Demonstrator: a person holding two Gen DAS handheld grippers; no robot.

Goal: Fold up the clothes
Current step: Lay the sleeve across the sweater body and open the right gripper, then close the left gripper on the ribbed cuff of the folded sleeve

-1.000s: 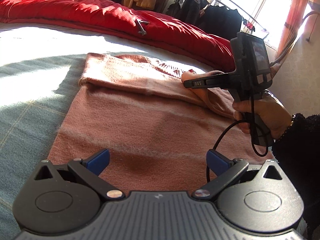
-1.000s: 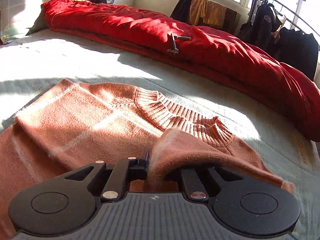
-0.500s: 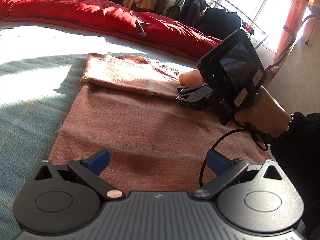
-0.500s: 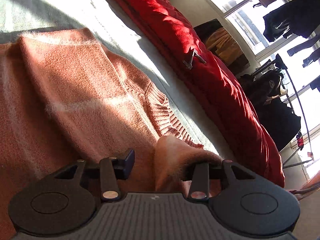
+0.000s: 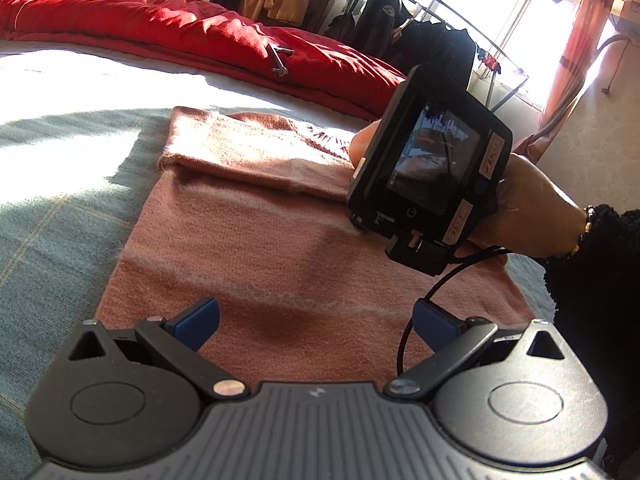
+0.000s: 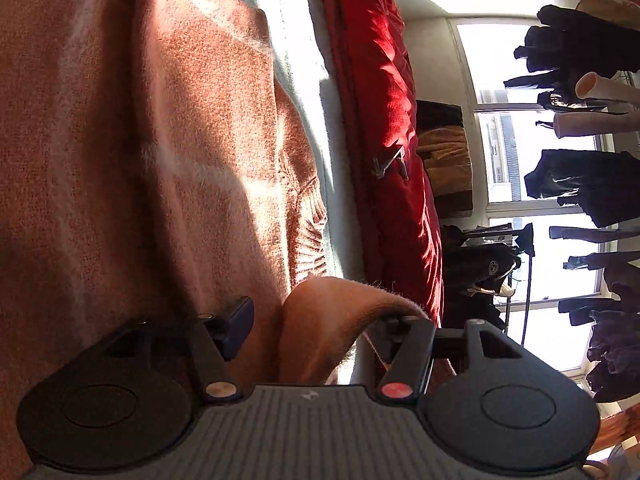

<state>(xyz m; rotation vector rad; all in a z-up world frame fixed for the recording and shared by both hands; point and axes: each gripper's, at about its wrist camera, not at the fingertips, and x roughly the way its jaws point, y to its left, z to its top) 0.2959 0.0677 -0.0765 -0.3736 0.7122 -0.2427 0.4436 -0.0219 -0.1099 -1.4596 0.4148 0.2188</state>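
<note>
The pink sweater (image 5: 288, 240) lies spread flat on my bed, its far part folded over toward me, the ribbed collar (image 6: 310, 236) just past that fold. My right gripper (image 6: 320, 326) sits at the sweater's right edge, rolled onto its side; its jaws have just been opening and now stand apart, with a fold of sleeve (image 6: 328, 320) humped up between them and draped over one finger, not pinched. From the left view I see the right hand (image 5: 528, 216) wrapped round the handle, a black fuzzy cuff (image 5: 592, 280) and bead bracelet at the wrist, the camera's screen facing me and a black cable (image 5: 436, 292) looping down. My left gripper (image 5: 316, 320) hovers low over the sweater's near hem, blue pads wide apart with nothing between them. Underneath is a pale blue-grey bedspread (image 5: 52, 224), sunlit in patches. A red duvet (image 5: 192, 36) lies heaped along the far side. Beyond it, dark jackets hang on a clothes rail (image 5: 440, 24) before bright windows, with an orange curtain (image 5: 580, 32) at right.
</note>
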